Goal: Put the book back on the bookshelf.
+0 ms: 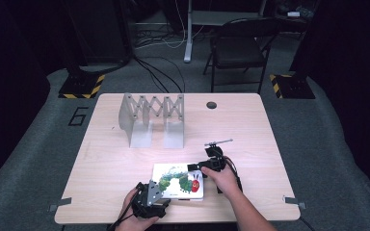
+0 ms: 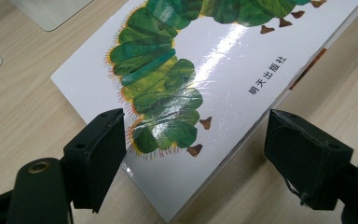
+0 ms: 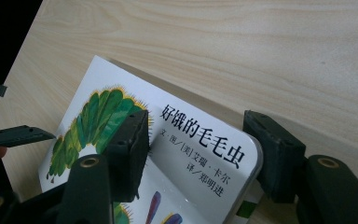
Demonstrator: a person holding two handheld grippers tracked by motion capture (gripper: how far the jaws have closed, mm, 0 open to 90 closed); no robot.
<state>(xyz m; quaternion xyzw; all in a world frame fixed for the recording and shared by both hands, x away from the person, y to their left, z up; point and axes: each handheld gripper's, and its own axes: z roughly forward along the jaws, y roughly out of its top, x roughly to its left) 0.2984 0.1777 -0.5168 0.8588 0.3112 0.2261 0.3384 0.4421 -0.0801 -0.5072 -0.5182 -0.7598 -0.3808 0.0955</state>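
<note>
1. The glossy white board book with the green caterpillar cover (image 1: pixel 178 181) lies flat near the front edge of the pale wooden worktop (image 1: pixel 250 125), a little right of the middle, with its long axis running along that edge.

2. Your right gripper (image 1: pixel 196 167) comes at the book's right far corner. In the right gripper view its fingers (image 3: pixel 129 149) stand apart and straddle that corner: one finger sits over the cover, the other just off the book's edge on the far side. They are not clamped on anything.

3. Your left gripper (image 1: pixel 160 189) sits at the book's left near corner. In the left gripper view (image 2: pixel 191 154) its fingers (image 2: pixel 98 154) are also wide apart, with the corner and the caterpillar's tail end between them, one finger over the left edge and one beyond the front edge.

4. Both hands are about equally near, at opposite corners along the book's diagonal. The right fingers look lower and closer around the edge, so I judge that side readier to close.

5. The grey metal expanding bookend rack (image 1: pixel 152 118) stands well behind the book, toward the far edge of the worktop; the book would have to rise and turn upright to go there.
</note>
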